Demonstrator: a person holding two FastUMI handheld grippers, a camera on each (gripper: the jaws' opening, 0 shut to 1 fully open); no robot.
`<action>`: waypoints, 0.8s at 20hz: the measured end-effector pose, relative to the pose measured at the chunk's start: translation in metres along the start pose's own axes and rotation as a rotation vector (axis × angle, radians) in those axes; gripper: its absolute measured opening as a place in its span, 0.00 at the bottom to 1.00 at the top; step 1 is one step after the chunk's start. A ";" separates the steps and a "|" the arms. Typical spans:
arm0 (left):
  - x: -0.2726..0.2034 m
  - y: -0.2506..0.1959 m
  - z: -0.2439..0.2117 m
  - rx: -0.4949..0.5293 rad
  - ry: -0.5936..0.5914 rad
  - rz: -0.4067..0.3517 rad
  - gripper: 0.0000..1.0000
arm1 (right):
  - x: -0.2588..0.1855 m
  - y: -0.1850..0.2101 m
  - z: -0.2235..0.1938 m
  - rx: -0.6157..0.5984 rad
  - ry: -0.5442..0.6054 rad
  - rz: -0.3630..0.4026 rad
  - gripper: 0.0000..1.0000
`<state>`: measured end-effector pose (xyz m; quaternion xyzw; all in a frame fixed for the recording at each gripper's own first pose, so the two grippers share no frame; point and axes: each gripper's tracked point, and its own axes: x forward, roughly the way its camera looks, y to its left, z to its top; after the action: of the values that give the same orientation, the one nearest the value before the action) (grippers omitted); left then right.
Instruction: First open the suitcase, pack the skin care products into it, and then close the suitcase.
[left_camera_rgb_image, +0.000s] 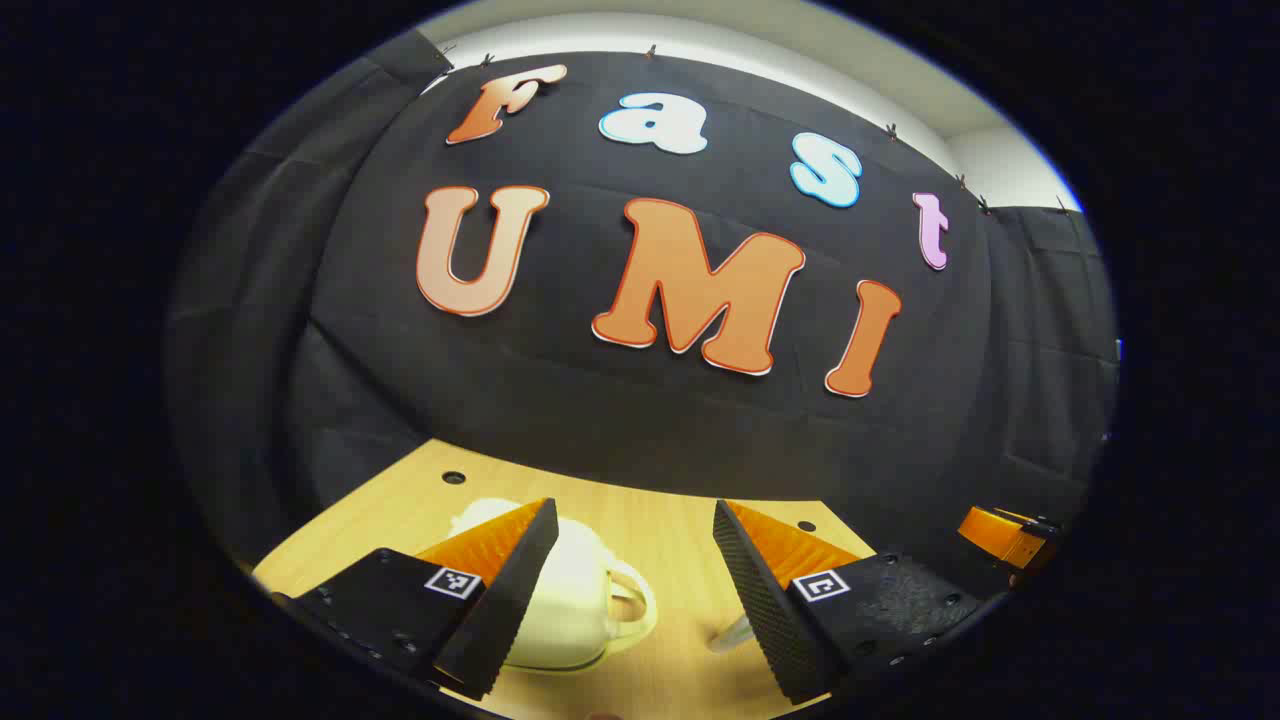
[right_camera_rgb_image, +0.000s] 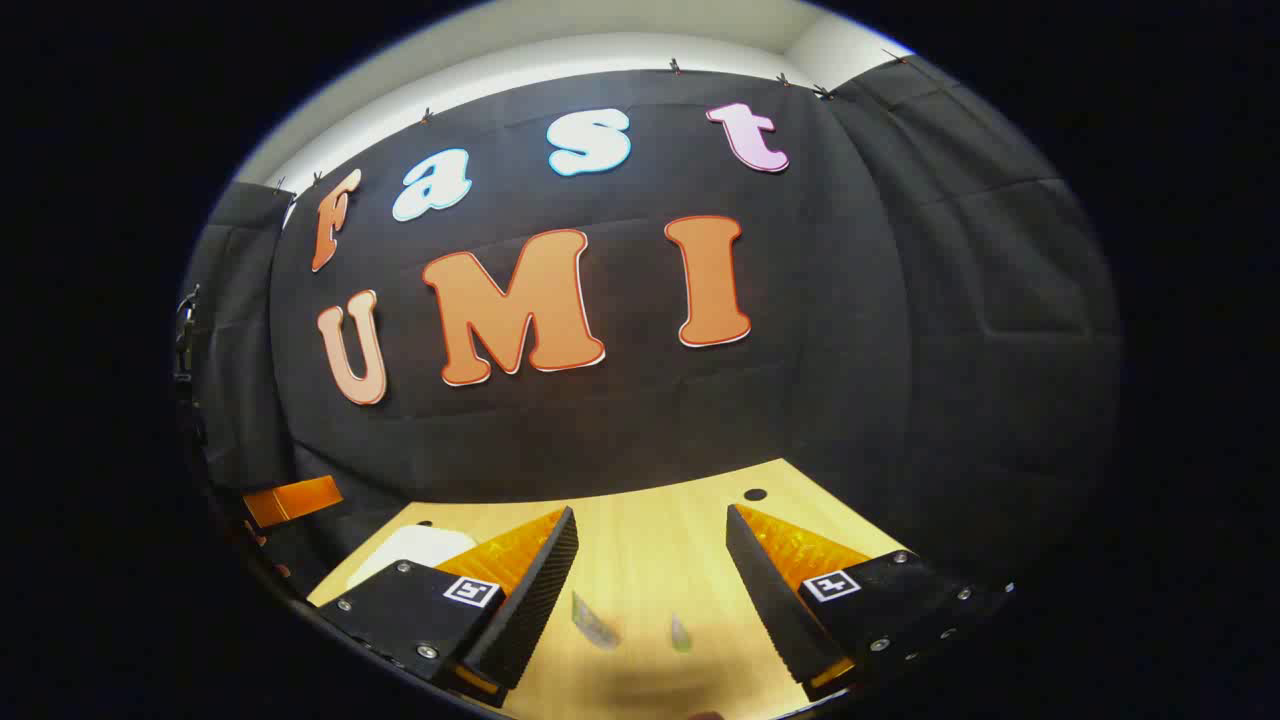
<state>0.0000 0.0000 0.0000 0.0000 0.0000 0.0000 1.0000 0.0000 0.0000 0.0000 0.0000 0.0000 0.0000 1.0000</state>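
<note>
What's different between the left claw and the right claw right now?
The left claw has the cream suitcase lying between its fingers, close to one. The right claw has two tiny see-through items there instead. For the right claw, a white shape, likely that suitcase, lies off to one side. Both claws are open, empty and above the wooden table.

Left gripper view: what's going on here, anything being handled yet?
Nothing is gripped. The left gripper is open above the wooden table, with a cream suitcase, lid shut, between and below its fingers. The right gripper is also open and empty, with two small skin care items on the table under it.
</note>
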 end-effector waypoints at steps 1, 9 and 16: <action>0.001 -0.004 -0.005 0.005 0.009 0.005 0.97 | 0.001 -0.006 0.002 -0.011 0.000 0.001 0.94; -0.004 -0.035 0.000 0.034 -0.015 0.128 0.97 | 0.031 -0.030 0.013 -0.053 0.004 0.125 0.94; -0.028 -0.050 -0.005 -0.010 -0.055 0.230 0.96 | 0.049 -0.037 0.017 -0.088 0.001 0.244 0.95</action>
<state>-0.0278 -0.0496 -0.0048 -0.0050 -0.0275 0.1149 0.9930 0.0495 -0.0372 0.0167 -0.0437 0.0003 0.1217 0.9916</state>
